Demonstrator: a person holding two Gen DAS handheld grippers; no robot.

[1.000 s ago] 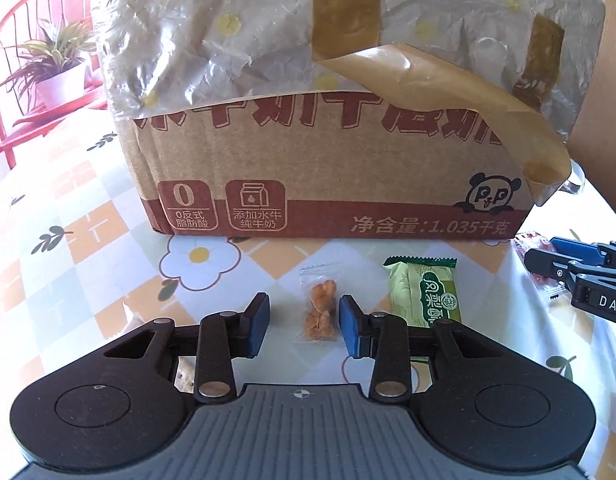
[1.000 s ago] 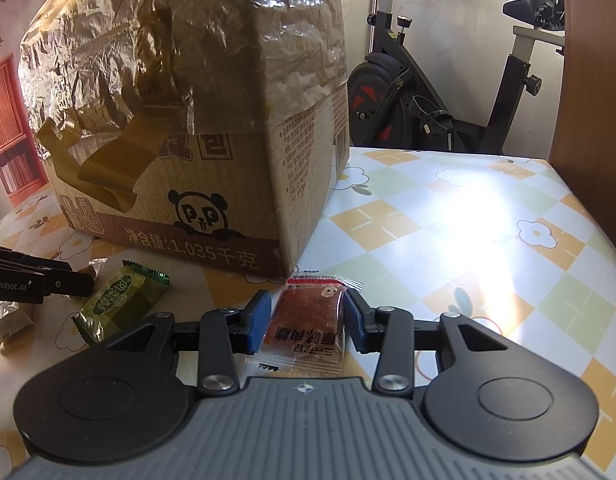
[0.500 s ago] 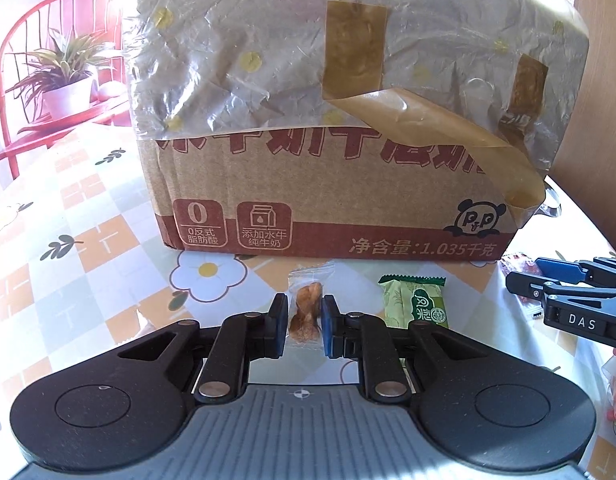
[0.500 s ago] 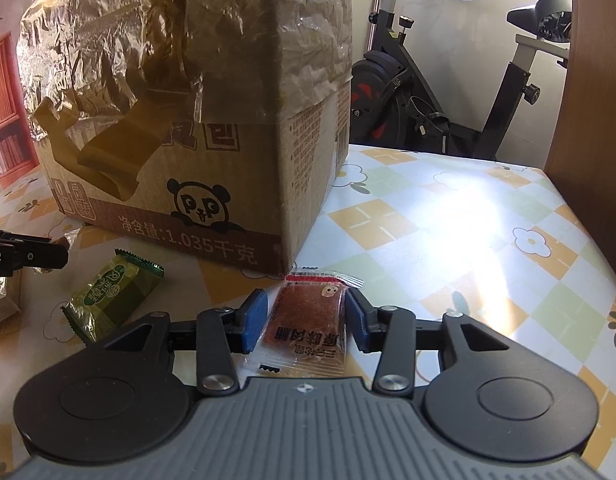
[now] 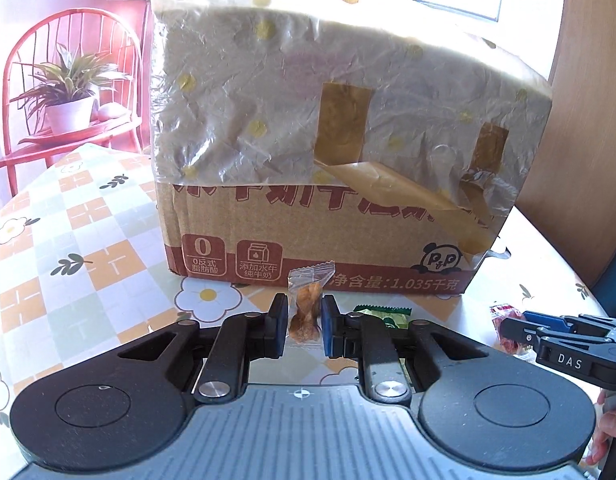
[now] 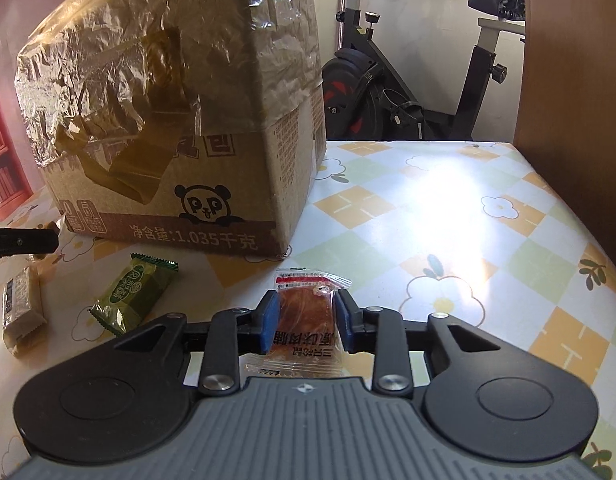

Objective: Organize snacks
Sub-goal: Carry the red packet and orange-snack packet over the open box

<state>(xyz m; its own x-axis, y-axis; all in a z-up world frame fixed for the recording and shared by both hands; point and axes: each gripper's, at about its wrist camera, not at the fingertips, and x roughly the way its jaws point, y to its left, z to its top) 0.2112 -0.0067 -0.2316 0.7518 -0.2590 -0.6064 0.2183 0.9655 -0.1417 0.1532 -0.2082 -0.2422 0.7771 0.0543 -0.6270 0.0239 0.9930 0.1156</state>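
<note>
Two grips showing: left gripper (image 5: 303,322) clamping the clear nut packet (image 5: 306,309) at lower centre, right gripper (image 6: 306,318) just closing on the red jerky packet (image 6: 305,312) (box (image 6: 179,120) looming behind), green packet (image 6: 133,294) lying lower left.

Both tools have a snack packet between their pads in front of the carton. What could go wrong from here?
1. The left tool pinches the clear nut packet only at its narrow middle; it might slip or twist out.
2. The right tool, jaws just closed, grips a slick meat-snack packet by its edges, so it may buckle.
3. The carton looks film-covered, possibly blocking drop-off.
</note>
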